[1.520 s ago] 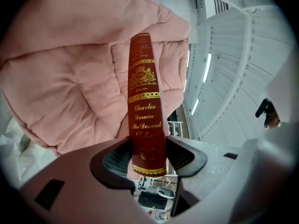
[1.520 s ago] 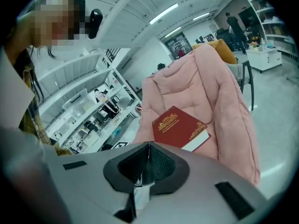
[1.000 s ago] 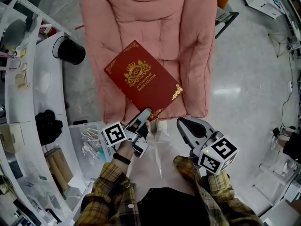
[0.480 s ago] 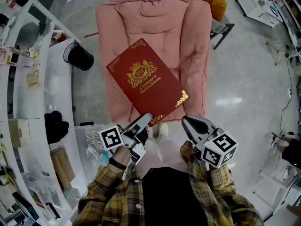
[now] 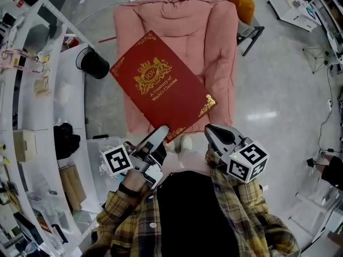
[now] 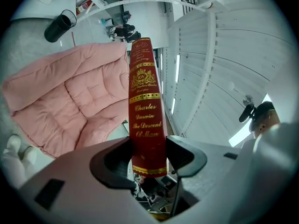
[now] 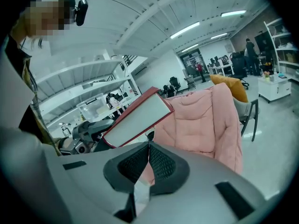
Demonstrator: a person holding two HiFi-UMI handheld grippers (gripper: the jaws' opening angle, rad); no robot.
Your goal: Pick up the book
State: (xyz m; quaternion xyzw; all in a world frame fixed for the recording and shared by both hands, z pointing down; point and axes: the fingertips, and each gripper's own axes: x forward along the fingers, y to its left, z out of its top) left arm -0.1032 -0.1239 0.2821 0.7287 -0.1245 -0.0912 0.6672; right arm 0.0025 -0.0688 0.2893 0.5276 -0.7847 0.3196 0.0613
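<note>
Since the earlier frame the book (image 5: 161,87) has risen clear of the pink armchair (image 5: 217,42) and now hangs in the air above its seat. The left gripper (image 5: 159,133) has its jaws clamped across the lower end of the spine. The right gripper (image 5: 213,135) is just beside it, jaws closed on nothing. Hazard: the grip sits at one corner only. The overhanging weight may pivot the book between the jaws or pull it free.

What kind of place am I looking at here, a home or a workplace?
Most likely a workplace, perhaps a lab or workshop: cluttered white storage shelves, ceiling strip lights, and office chairs in the far hall.
</note>
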